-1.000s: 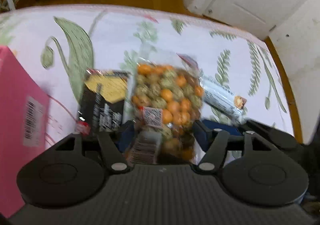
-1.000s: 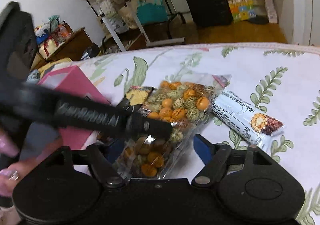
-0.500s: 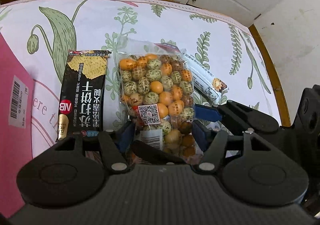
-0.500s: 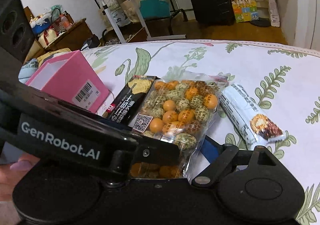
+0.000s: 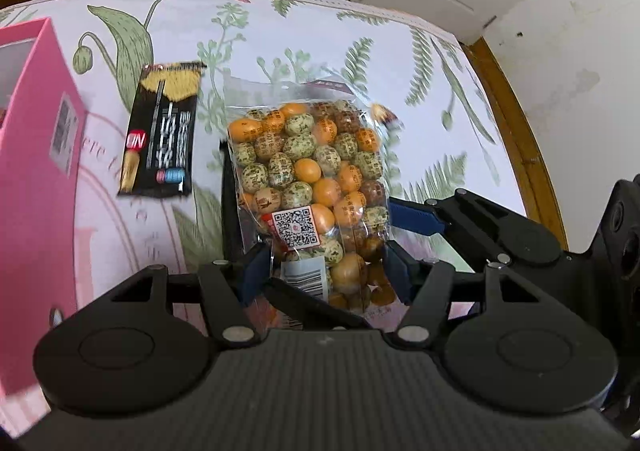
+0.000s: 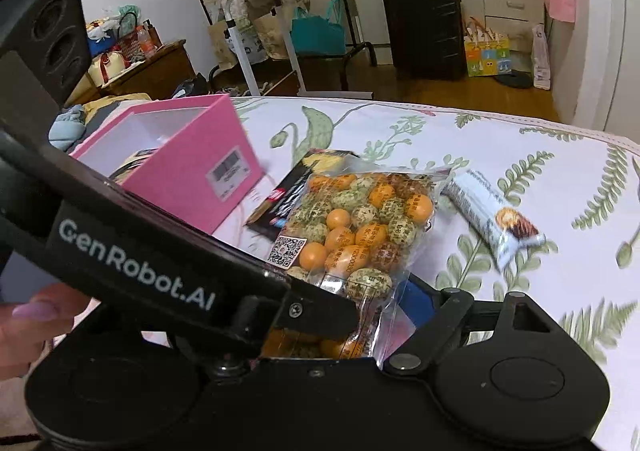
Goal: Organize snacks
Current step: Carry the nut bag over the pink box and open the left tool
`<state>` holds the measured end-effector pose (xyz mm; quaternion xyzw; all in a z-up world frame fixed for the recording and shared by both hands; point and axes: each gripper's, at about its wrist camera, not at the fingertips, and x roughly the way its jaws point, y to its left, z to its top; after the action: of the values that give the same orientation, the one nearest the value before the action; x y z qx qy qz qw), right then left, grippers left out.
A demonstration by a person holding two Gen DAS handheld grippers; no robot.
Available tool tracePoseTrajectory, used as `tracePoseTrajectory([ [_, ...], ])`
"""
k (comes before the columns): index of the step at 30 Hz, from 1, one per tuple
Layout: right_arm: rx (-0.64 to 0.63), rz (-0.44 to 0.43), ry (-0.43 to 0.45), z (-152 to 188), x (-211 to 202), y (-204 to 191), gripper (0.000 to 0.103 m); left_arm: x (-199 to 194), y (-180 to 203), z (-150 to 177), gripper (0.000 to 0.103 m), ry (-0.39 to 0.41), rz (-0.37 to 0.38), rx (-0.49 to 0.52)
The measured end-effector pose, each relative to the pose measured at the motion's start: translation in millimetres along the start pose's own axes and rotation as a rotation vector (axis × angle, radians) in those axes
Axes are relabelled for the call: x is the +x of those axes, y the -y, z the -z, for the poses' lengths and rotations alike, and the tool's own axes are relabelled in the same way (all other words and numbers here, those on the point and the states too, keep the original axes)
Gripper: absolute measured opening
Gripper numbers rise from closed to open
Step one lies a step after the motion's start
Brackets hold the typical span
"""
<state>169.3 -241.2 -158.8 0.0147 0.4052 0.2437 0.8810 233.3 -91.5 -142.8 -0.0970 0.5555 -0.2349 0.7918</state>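
The left gripper (image 5: pixel 324 271) is closed on the near end of a clear bag of nuts (image 5: pixel 308 171), lifting it above the desk (image 5: pixel 280 35). The right gripper (image 6: pixel 344 315) brackets the same bag; whether its pads press cannot be told. A black cracker packet (image 5: pixel 164 135) lies beside the pink box (image 6: pixel 192 167); a white snack bar (image 6: pixel 492 215) lies just right of the bag.

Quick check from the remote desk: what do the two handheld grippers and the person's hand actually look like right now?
Both are matte black plastic. The left gripper has a ribbed body, round pivot discs, silver rivets and blue finger pads. The right gripper matches it; across its view the left gripper's side carries white "GenRobot.AI" lettering. The hand shows lilac-painted nails, no sleeve or cables visible.
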Motion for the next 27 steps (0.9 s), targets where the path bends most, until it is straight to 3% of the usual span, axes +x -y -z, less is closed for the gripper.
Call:
tracePoseTrajectory([
  [8,0.052,0.007,0.013,18.8,-32.8,-30.3,0.085,-33.2,4.5,33.0,0.06,-0.038,0.034,-0.006],
  [17,-0.012,-0.027,-0.03,12.8,-57.9,-69.0,0.085,-73.0,-6.6,55.0,0.061,-0.051,0.079,-0.025],
  [21,-0.043,-0.046,-0.037,5.3,-65.5,-86.7,0.085,-98.7,-12.2,61.0,0.061,-0.024,0.08,-0.019],
  [27,-0.062,-0.037,0.035,-12.5,-65.7,-119.7,0.083,-134.7,-38.4,59.9,0.061,0.044,0.085,-0.068],
])
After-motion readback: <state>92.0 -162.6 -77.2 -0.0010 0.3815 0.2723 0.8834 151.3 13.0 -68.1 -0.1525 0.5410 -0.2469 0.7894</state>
